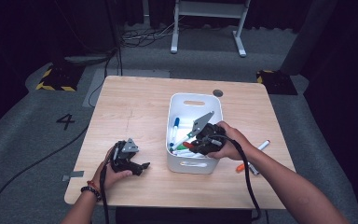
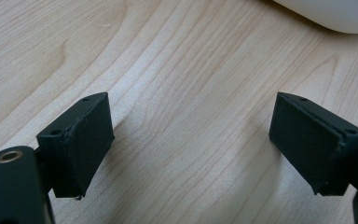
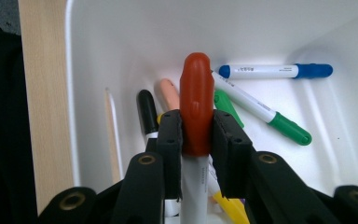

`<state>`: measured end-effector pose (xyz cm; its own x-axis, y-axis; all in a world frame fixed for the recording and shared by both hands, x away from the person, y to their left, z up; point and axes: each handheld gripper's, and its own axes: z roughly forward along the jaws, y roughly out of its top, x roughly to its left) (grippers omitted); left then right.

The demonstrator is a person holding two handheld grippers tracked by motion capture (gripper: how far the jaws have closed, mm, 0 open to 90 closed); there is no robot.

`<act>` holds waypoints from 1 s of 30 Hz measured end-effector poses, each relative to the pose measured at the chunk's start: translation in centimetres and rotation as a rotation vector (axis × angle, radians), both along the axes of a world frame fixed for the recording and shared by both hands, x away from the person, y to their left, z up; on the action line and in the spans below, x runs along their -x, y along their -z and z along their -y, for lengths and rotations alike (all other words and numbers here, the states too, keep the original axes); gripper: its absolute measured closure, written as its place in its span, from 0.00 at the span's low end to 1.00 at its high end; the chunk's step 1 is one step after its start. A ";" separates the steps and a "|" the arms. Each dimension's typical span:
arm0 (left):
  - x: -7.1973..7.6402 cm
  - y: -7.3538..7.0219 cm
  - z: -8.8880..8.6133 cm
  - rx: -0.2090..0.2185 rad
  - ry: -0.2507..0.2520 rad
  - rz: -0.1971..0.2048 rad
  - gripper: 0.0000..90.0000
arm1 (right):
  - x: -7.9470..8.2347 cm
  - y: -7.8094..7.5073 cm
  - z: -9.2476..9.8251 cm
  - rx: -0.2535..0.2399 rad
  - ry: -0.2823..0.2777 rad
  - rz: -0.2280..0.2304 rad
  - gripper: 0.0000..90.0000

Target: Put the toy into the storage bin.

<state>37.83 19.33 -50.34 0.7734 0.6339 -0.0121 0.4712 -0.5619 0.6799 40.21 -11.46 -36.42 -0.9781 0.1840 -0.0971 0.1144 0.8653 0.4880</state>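
Observation:
A white bin [image 1: 214, 100] stands on the wooden table [image 1: 130, 107] and holds several markers. My right gripper [image 1: 200, 142] reaches into the bin from its near right side. In the right gripper view my right gripper [image 3: 196, 133] is shut on a white marker with a red cap [image 3: 196, 100], cap pointing into the bin [image 3: 121, 42]. Below it lie a blue-capped marker [image 3: 275, 71], a green-capped marker [image 3: 261, 112], a black-capped one [image 3: 147, 109] and others. My left gripper [image 1: 140, 167] rests on the table left of the bin, open [image 2: 191, 144] with bare wood between its pads.
Two more markers lie on the table right of the bin, one white with a red end [image 1: 263, 145], one with an orange end [image 1: 240, 167]. A dark round disc [image 1: 218, 93] sits behind the bin. The bin's rounded corner [image 2: 335, 14] shows ahead of the left gripper.

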 end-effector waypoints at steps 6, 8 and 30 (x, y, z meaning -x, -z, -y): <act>0.0 0.0 0.0 0.000 -0.003 0.000 0.15 | 0.3 0.0 0.4 0.013 0.004 0.011 0.83; 0.0 0.0 0.0 0.001 -0.003 0.000 0.15 | 0.4 0.1 0.5 0.015 0.006 0.014 0.83; 0.0 0.0 0.0 0.001 -0.002 -0.001 0.15 | 0.7 -1.2 2.7 -0.108 0.073 0.062 0.64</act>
<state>37.81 19.32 -50.34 0.7718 0.6357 -0.0133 0.4731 -0.5603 0.6799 39.51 -14.16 -35.22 -0.9545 0.2670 -0.1326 0.1418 0.7980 0.5858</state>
